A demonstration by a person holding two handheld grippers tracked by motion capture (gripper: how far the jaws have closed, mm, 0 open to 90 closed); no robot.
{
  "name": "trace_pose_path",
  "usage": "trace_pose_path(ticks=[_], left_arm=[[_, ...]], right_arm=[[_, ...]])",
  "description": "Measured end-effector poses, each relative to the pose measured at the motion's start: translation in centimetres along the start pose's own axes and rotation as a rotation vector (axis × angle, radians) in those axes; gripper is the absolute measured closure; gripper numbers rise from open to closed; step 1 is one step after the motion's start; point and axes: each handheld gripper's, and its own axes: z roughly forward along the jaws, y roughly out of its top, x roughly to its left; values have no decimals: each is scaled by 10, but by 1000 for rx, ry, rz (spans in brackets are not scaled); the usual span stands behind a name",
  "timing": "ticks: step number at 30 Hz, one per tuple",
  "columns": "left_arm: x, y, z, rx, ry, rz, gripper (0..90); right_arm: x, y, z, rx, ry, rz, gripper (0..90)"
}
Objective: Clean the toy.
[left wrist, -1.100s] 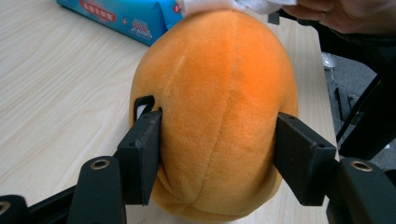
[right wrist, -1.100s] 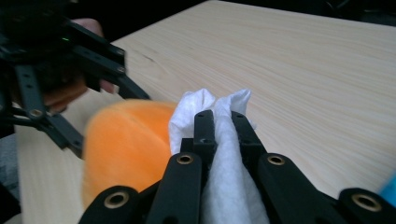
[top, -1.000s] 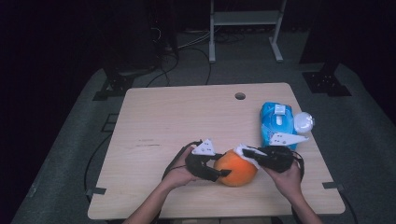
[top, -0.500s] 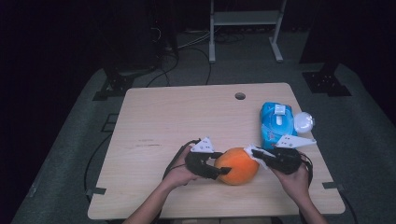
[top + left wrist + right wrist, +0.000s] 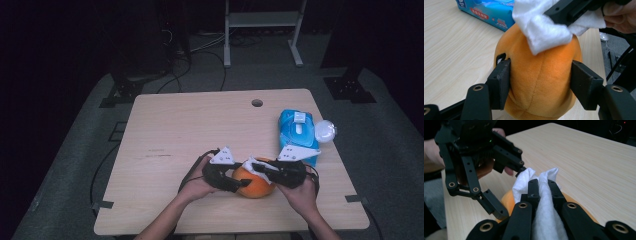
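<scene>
At the near edge of the wooden table [image 5: 165,130], the orange plush toy [image 5: 256,184] sits between the person's two hands. The left gripper [image 5: 239,186] clamps it by the sides: in the left gripper view both black pads press into the plush fabric, holding it steady on the tabletop. The right gripper [image 5: 252,165] has its jaws pressed together on a white wipe [image 5: 541,202], which bunches up between them and drapes over the top of the toy [image 5: 541,82].

Compared with a second ago, the right gripper and its wipe [image 5: 547,25] have shifted slightly across the toy's upper surface, while the left gripper has kept its place and grip. That reads as a wiping stroke in progress: one hand braces, the other rubs. The cleaning looks mid-way, with the top covered and the sides likely untouched.

Farther back, just beyond the right hand [image 5: 300,192], lies a blue pack of wet wipes [image 5: 298,134], with a pale round lid-like object [image 5: 325,131] beside it near the table's right edge.
</scene>
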Motion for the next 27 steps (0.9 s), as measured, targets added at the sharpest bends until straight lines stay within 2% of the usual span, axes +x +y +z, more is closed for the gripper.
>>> trace_pose_path(ticks=[1,3,6,9,13,15,20,21,24,27], left_arm=[[1,-1,0,-9,-8,-3,348],[4,-3,-2,-41,-31,-2,287],[10,-4,-6,-76,-49,3,251],[17,-7,-5,-105,-97,3,221],[17,-11,10,-75,-126,51,208],[16,-11,16,-70,-116,72,198],[20,-11,25,-91,-115,54,187],[20,-11,25,-96,-115,57,196],[16,-10,24,-92,-89,48,340],[9,-2,17,-83,-55,31,440]], right_arm=[[-1,-1,0,6,-7,-6,826],[-7,-4,-1,8,-3,16,826],[-18,-12,-8,-2,-15,53,826],[-28,-15,-19,-15,-38,82,825],[-39,-21,-27,-33,-47,126,825],[-44,-24,-28,-40,-45,144,825],[-47,-25,-27,-36,-37,153,825],[-47,-25,-27,-36,-36,153,825],[-47,-25,-26,-39,-30,170,825],[-44,-19,-25,-53,-38,160,825]])
